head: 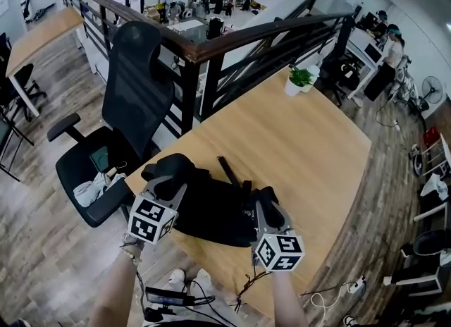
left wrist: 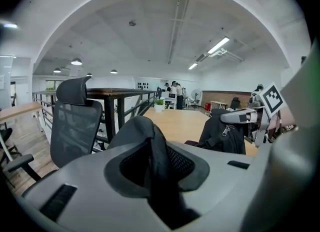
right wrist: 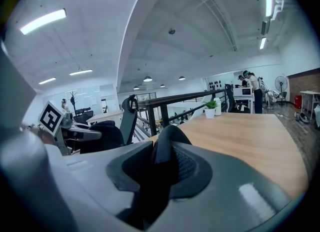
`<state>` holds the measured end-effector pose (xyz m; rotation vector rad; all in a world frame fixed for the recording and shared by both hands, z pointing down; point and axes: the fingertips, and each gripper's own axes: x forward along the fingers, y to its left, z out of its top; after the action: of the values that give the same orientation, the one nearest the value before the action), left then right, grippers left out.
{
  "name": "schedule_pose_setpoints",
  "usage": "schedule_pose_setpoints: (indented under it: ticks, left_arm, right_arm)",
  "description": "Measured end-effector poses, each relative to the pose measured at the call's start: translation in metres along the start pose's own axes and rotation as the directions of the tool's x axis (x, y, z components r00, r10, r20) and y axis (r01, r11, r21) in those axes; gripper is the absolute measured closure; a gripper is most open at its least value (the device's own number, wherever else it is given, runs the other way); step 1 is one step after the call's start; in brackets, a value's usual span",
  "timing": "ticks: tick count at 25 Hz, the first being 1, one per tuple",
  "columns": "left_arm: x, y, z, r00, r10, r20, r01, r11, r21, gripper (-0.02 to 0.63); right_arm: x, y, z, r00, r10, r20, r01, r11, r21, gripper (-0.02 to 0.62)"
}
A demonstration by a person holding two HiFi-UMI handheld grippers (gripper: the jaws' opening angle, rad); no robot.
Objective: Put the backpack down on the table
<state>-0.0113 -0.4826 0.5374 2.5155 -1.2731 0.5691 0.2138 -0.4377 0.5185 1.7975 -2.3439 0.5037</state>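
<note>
Left gripper: jaws narrow, nipped on a padded shoulder strap that arches up between them. Right gripper: jaws likewise narrow, closed on the second strap. Backpack: black, just ahead of and between both grippers, its body lying on the near edge of the table, apparently bearing its own weight. Office chair: beyond the left gripper, off the table. Potted plant: well ahead of the right gripper. Status: set-down judged nearly complete; outstanding, release of both straps and withdrawal.
</note>
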Motion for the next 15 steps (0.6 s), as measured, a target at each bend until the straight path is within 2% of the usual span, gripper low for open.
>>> schedule_pose_setpoints:
  ticks: [4, 8, 11, 15]
  left_arm:
    - [0.009, -0.001, -0.008, 1.000, -0.001, -0.025, 0.002, 0.999, 0.032, 0.528]
    - [0.020, -0.002, -0.014, 0.999, -0.019, -0.046, 0.020, 1.000, 0.015, 0.493]
    - [0.023, -0.008, -0.017, 0.998, -0.036, -0.058, 0.038, 0.999, 0.032, 0.485]
    - [0.021, -0.013, -0.021, 0.997, -0.043, -0.069, 0.045, 0.998, 0.038, 0.463]
  right_arm:
    - [0.006, -0.004, -0.004, 1.000, -0.021, 0.004, 0.022, 0.999, -0.034, 0.477]
    - [0.010, -0.005, -0.007, 1.000, -0.018, 0.004, 0.018, 1.000, -0.025, 0.456]
    - [0.011, -0.005, -0.006, 1.000, -0.019, 0.003, 0.019, 1.000, -0.022, 0.437]
    - [0.009, -0.001, -0.004, 1.000, -0.020, 0.004, 0.021, 0.998, -0.064, 0.432]
